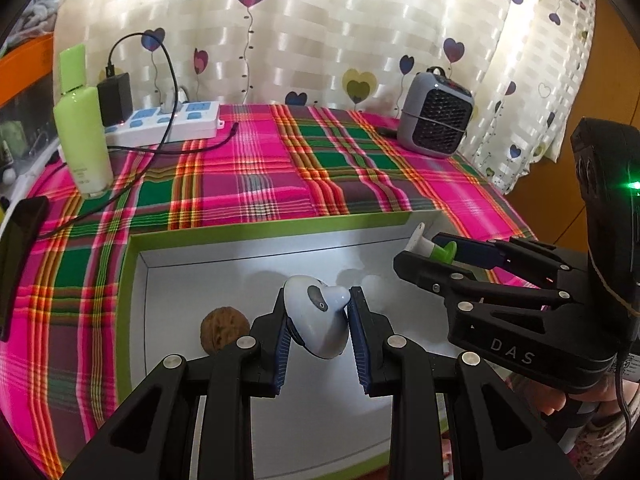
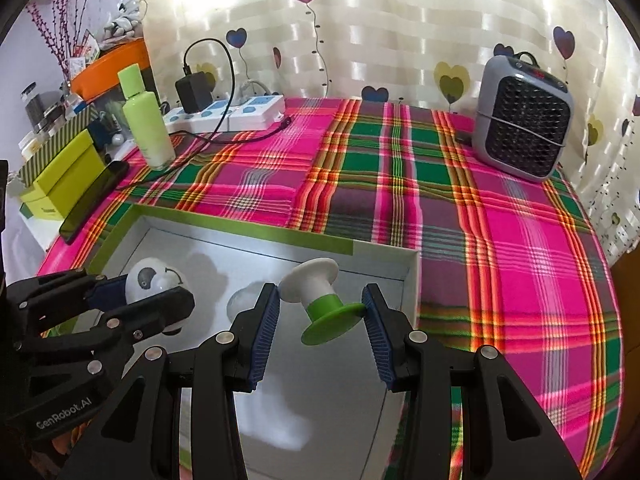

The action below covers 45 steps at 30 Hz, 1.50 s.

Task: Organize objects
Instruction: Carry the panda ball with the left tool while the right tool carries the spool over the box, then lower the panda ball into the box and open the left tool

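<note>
We have a small pale blue toy (image 1: pixel 318 316) with a grey patch on it, and our left gripper (image 1: pixel 318 320) squeezes it between its two blue pads, one pad on each side. The toy hangs over the inside of the white box (image 1: pixel 224 254) with the green rim. It looks to us as if it is not yet resting on the box floor. A brown walnut (image 1: pixel 223 335) already lies in the box, just beside the left finger. Our right gripper (image 2: pixel 320 312) holds a white and green spool (image 2: pixel 318 300), also pinched from both sides, and it too is above the box, near the far right corner. So we think we are at the step of putting things down into the box. Next we should lower each one until it touches the floor, then open the fingers slowly so nothing rolls. The box sits on a bright checked cloth (image 2: pixel 500 220), with a green bottle (image 2: pixel 146 120) and a small grey heater (image 2: pixel 524 120) well apart at the back.
</note>
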Available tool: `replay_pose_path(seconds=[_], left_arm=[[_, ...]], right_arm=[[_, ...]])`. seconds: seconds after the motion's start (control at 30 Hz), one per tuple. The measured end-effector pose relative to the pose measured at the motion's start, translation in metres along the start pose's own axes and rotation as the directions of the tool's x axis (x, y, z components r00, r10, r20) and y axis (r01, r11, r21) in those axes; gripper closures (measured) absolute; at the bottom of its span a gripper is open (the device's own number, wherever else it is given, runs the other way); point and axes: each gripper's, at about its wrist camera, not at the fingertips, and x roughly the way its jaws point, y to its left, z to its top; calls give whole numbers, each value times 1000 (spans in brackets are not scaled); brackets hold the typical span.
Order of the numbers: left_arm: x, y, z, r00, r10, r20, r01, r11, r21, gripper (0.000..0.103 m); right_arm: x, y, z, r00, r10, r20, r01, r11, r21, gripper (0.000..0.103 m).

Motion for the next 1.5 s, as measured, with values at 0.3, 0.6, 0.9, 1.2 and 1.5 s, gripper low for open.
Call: replay_pose_path(seconds=[0.3,0.6,0.9,1.2,1.5], left_arm=[[13,3,4,1000,2,-26,-2,1000,-5,78],[20,3,1,999,10,-49,-10,1000,-1,78],[21,4,1,998,20,-54,-20,1000,-6,78],[21,6,0,998,33,-56,-34,999,-12,75],[20,6,0,998,35,-55,-36,999,-15,63]], right_arm=[[9,-1,1,1000,-7,-10,7,1000,-11,59],[13,3,1,1000,-26,-8,26,999,-38,59],[15,3,1,999,-32,-8,32,999,-38,59],[15,4,1,1000,-31,-4,31,999,-28,59],[11,-2,1,1000,-25,16,25,1000,8,58]])
